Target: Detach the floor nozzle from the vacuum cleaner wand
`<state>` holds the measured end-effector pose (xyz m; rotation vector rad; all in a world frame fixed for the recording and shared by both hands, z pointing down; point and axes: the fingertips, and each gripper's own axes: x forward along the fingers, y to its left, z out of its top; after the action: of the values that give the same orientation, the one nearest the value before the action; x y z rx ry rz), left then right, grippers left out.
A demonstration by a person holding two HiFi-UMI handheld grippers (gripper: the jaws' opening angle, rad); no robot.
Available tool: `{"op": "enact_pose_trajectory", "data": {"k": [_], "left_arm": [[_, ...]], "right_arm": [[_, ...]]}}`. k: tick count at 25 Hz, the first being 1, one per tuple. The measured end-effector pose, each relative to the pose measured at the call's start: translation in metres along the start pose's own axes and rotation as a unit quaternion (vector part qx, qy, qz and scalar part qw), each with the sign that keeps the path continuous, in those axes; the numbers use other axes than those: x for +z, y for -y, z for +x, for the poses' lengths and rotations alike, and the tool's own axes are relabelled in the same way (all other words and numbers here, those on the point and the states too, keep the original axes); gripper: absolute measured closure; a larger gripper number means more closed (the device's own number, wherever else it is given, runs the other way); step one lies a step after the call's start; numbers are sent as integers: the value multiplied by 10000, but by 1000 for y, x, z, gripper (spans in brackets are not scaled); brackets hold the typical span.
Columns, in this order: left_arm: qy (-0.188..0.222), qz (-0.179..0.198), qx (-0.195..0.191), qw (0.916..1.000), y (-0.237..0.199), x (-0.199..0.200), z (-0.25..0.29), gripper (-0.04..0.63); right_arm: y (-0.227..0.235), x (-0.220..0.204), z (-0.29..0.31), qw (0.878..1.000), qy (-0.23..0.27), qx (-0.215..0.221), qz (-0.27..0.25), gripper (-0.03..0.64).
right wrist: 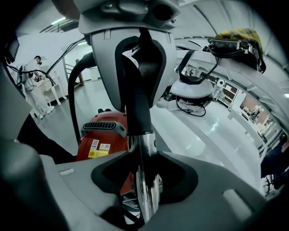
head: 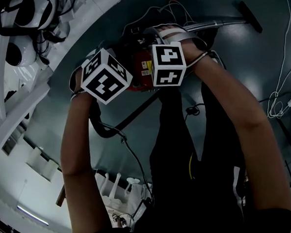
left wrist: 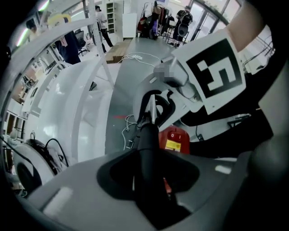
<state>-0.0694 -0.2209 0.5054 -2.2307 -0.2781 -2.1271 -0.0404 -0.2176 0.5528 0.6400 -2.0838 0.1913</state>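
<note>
The left claw points down and is clamped on the black handle of the vacuum's tube. The handle fills the slot between the two jaws in the left gripper view. Behind it in that view are the right claw's marker cube and the red vacuum.

The right claw sits lower on the same tube, around the chrome wand, just below the black collar where the handle ends. Its jaws stand a little apart. The wand runs between them, and a dark gap shows on one side, with cords on the floor visible through it. The jaws do not look pressed onto the metal. Above it in the right gripper view, the grey body of the left claw closes round the ribbed part of the handle, and the vacuum stands to the left.

In the head view the two cubes are close together over the vacuum, and the person's forearms reach down to them. From there the wand slants away to the upper right across the grey floor. The nozzle is a dark bar at the wand's far end. It is still attached, lies on the floor, and is well apart from both claws. A black hose loops below the left cube, and white cords lie on the floor at the right edge.
</note>
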Motion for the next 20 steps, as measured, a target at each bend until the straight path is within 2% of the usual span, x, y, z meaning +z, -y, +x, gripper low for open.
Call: {"op": "enact_pose_trajectory", "data": {"k": [6,10,15,17,20], "left_arm": [[-34,356,219,9991,2,2,-3,442],[-117,438,282,9986,5,2,-4,443],[-5,430,343,9985,7,1,-5,445],[-267,519,454,9973,5,-13,-9,445],[-835,704,752,9912,-3,-66,-30,445]], "right_arm": [[-1,-6,-6,9982,225,-94,-541,441],[-4,-7,-9,9980,357,43,-515,445],[-7,-4,-9,9970,494,235,-545,446],[-7,-10,-4,9972,356,306,-581,447],[5,-61,3,9978,-329,170,-543,446]]}}
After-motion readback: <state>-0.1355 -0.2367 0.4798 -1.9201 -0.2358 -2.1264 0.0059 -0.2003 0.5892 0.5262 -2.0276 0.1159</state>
